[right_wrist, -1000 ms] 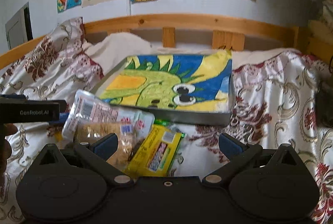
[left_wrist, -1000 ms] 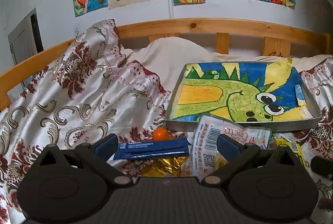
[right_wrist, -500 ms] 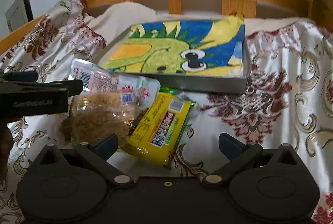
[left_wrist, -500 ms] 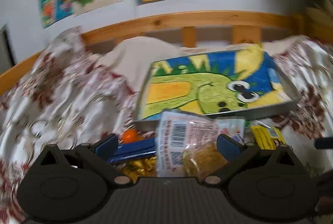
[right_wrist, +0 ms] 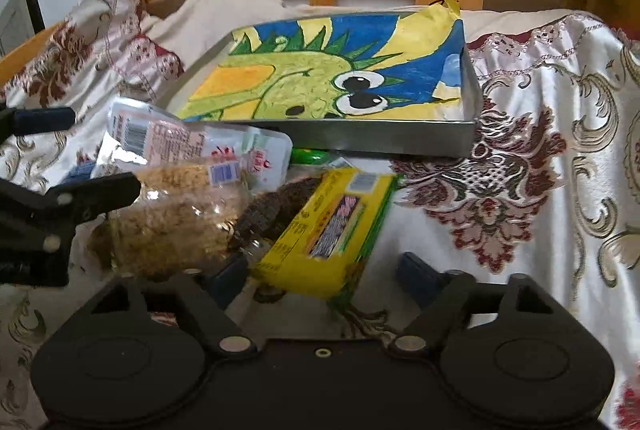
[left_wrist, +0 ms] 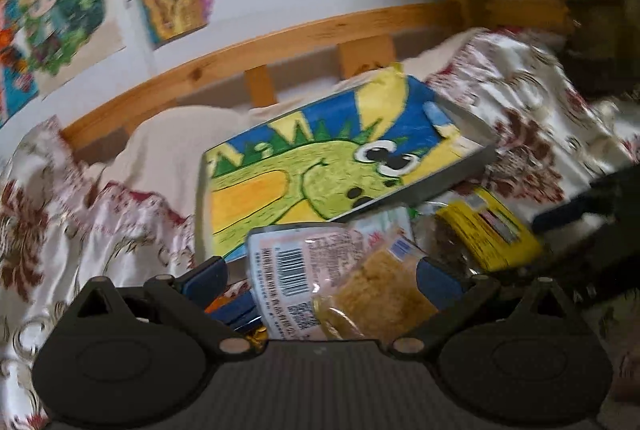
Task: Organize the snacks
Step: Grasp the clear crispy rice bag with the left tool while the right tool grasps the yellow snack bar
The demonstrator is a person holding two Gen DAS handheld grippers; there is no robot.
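The right tool (right_wrist: 324, 272) has dropped toward the yellow packet (right_wrist: 332, 226), its jaws just narrowing around it.

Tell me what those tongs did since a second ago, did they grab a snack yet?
Not yet. The right tongs sank toward the yellow packet and have just been closing, with the packet's near end between the jaws but not pinched. The left tongs rolled sideways and slid over the crumbly clear bag, jaws wide. The snacks and the dinosaur tray stayed put.
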